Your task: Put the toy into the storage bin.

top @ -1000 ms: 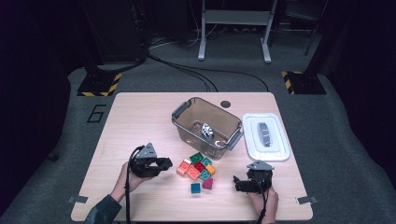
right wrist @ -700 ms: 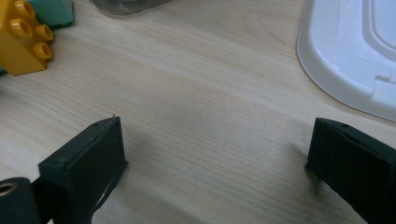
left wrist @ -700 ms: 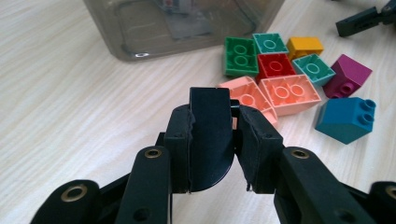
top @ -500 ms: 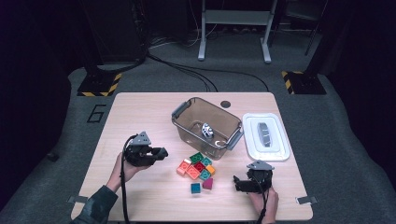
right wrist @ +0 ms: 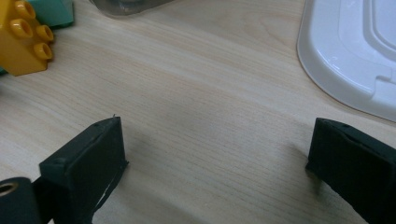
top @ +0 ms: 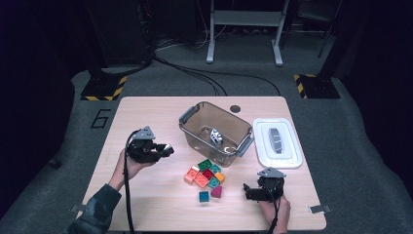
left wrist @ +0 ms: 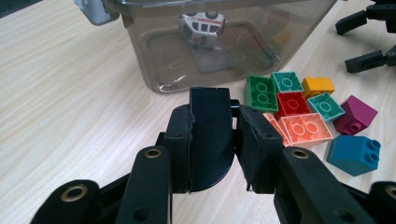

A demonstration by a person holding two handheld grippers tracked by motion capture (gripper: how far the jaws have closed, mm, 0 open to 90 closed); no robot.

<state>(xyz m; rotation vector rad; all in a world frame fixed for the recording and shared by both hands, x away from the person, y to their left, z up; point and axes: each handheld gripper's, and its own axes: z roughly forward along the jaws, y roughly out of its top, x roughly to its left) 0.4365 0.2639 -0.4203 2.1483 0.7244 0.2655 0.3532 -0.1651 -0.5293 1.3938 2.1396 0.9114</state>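
Observation:
My left gripper (top: pixel 164 148) hovers over the table left of the brick pile, held by a hand. In the left gripper view its jaws (left wrist: pixel 217 114) are shut on a flat black piece (left wrist: pixel 210 135) with a rounded end. Ahead of it lie several coloured bricks (left wrist: pixel 299 105) and a clear smoky bin (left wrist: pixel 219 51) with a white toy car (left wrist: pixel 201 25) inside. My right gripper (top: pixel 247 191) rests near the front right of the table. Its jaws (right wrist: pixel 219 128) stand open over bare wood with nothing between them.
The bin (top: pixel 195 114) stands mid-table with the car (top: pixel 215 136) in it. A white lid (top: pixel 277 144) lies to its right. The brick cluster (top: pixel 204 174) sits between the two grippers. A yellow brick (right wrist: pixel 25 39) lies beyond the right gripper's left jaw.
The left gripper has drawn back from the bricks, leftward and up off the table, still shut on the black piece. The right gripper has stayed put.

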